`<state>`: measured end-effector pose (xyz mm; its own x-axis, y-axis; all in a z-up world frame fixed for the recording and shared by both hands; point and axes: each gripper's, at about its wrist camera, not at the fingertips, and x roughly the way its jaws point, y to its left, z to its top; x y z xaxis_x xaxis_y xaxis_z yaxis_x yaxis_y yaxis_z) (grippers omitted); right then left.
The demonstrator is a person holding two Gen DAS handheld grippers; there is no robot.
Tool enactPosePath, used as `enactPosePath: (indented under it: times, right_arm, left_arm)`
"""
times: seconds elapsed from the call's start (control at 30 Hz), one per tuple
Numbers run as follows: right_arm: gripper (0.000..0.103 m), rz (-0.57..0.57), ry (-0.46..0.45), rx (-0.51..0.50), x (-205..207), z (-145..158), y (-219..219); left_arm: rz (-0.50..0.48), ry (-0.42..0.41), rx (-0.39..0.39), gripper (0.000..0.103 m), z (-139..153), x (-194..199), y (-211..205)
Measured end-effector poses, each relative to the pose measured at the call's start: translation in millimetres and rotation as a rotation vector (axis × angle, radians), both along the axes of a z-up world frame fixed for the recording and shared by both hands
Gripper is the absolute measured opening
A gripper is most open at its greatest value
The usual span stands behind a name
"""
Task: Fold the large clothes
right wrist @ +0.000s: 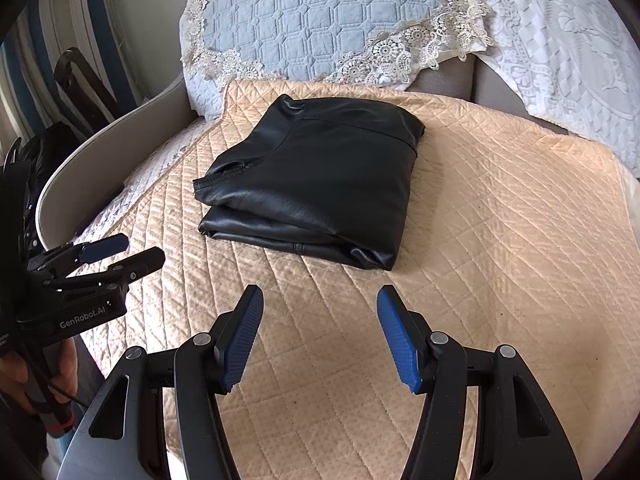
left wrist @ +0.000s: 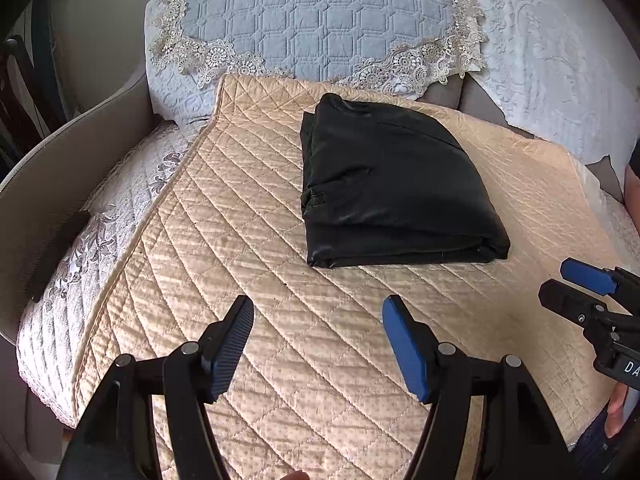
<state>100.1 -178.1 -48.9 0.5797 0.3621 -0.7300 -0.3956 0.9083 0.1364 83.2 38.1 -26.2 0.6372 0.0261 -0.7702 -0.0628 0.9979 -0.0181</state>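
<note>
Both grippers hover near the sofa's front edge, jaws spread wide and empty: left gripper [left wrist: 318, 344] left, right gripper [right wrist: 320, 338] right. The folded black leather garment [left wrist: 384, 188] lies farther back on the beige quilted cover [left wrist: 240, 240].

Two pieces of lettering can be read. In the right wrist view, white letters spell "GenRobot.AI" on the black body of the left gripper [right wrist: 120, 254], at the near left of the scene. In the left wrist view, the black body of the right gripper [left wrist: 576, 292], at the near right edge, shows the white letters "DA", cut off by the frame.
</note>
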Motion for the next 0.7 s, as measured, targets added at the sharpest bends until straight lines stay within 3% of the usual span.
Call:
enactPosePath:
  times: [0.7]
  right_arm:
    - [0.060, -0.002, 0.000, -0.003, -0.4, 0.5, 0.7]
  left_arm:
    - [0.013, -0.006, 0.013, 0.069, 2.1, -0.6, -2.1]
